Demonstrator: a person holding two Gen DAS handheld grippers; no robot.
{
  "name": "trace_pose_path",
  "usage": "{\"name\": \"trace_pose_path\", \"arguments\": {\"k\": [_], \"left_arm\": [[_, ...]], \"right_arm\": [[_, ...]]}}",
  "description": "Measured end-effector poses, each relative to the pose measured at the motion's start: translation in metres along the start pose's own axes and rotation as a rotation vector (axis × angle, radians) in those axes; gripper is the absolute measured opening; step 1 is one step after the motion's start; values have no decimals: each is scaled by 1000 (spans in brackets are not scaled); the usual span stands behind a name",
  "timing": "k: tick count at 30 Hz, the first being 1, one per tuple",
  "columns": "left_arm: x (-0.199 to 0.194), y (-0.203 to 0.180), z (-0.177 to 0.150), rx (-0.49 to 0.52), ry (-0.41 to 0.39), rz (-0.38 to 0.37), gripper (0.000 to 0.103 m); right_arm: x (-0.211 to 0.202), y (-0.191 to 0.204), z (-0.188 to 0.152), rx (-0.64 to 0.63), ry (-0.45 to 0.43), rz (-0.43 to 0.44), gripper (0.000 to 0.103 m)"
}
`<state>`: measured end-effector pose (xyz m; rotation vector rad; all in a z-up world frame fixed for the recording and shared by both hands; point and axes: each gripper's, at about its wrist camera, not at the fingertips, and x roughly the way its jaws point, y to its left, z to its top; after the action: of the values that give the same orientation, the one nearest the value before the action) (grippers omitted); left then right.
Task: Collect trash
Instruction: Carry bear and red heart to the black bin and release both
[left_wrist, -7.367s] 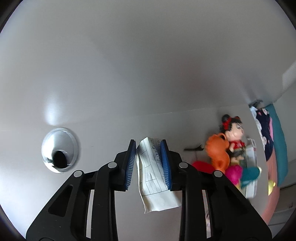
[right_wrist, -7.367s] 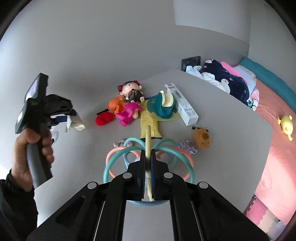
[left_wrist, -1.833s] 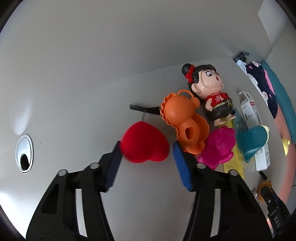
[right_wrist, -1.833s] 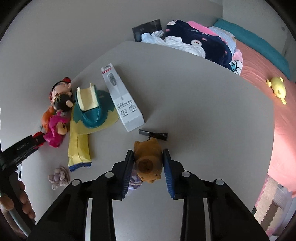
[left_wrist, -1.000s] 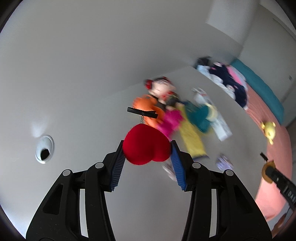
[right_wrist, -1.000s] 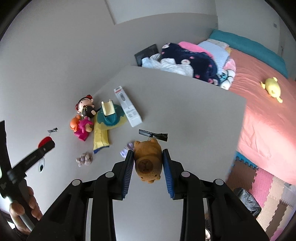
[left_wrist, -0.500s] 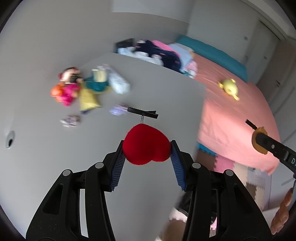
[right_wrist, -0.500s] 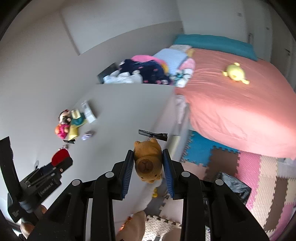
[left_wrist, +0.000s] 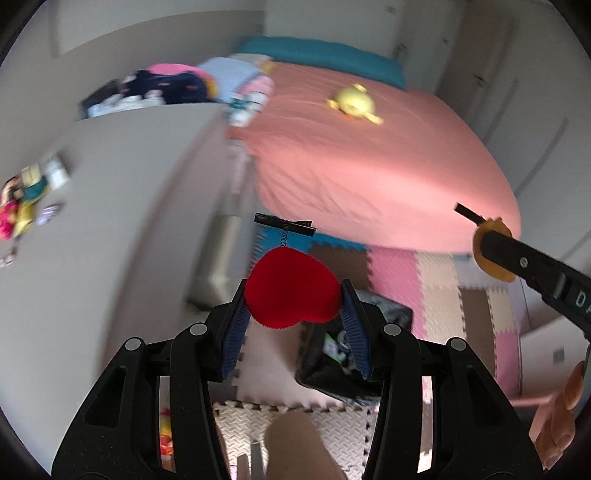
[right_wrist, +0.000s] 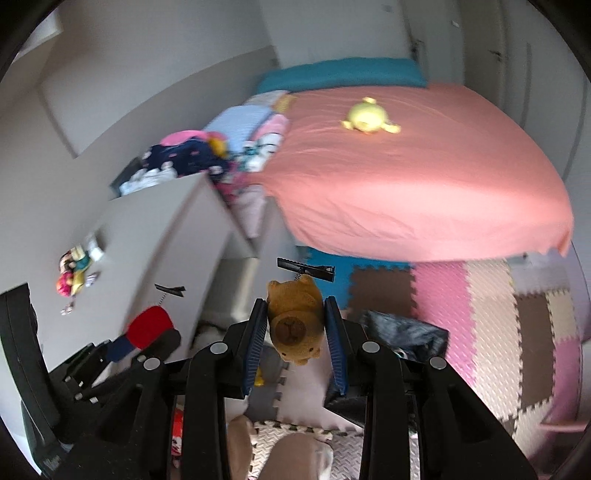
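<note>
My left gripper (left_wrist: 293, 295) is shut on a red plush heart clip (left_wrist: 291, 286), whose black hair clip (left_wrist: 285, 223) sticks out ahead on a small spring. My right gripper (right_wrist: 295, 308) is shut on a brown plush bear clip (right_wrist: 294, 325) with its own black clip (right_wrist: 306, 274). Both are held in the air past the grey table, above a black-lined trash bin (left_wrist: 352, 350) on the floor; the same bin (right_wrist: 406, 334) shows behind the right fingers. In the right wrist view the left gripper (right_wrist: 147, 332) with the red heart is at lower left.
The grey table (left_wrist: 92, 192) lies to the left with toys (left_wrist: 22, 199) still on it. A pink bed (right_wrist: 406, 173) with a yellow plush toy (right_wrist: 367, 116) fills the back. Coloured foam floor tiles (right_wrist: 480, 306) cover the floor, and the person's legs (left_wrist: 295, 443) are below.
Both grippers have swung away from the table toward the bed and floor, still holding the red heart and the bear. The trash bin has come into view under them.
</note>
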<state>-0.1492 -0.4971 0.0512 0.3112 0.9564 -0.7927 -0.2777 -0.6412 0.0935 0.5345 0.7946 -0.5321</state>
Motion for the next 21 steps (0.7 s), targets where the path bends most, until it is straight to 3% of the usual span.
{"name": "trace_pose_path", "arguments": {"k": [8,17,19,20,21], "left_arm": [[42,-78,-15,112,83,-47,47],[74,-127,-25,199,148,-76,48],[83,-135,-23,216,172,-66,76],[85,-136,-22,220,170,-53,96],[85,-137,-22,231,146,-38,97]], "right_arm": [[6,-83,-10,112,30,-84,34],[29,-132,-11,169,90,-152,37],[37,-138,-8,164,122,-192,70],[39,-142,-8,169,120,-223,84],[40,-144,-8,174,108,-246,84]]}}
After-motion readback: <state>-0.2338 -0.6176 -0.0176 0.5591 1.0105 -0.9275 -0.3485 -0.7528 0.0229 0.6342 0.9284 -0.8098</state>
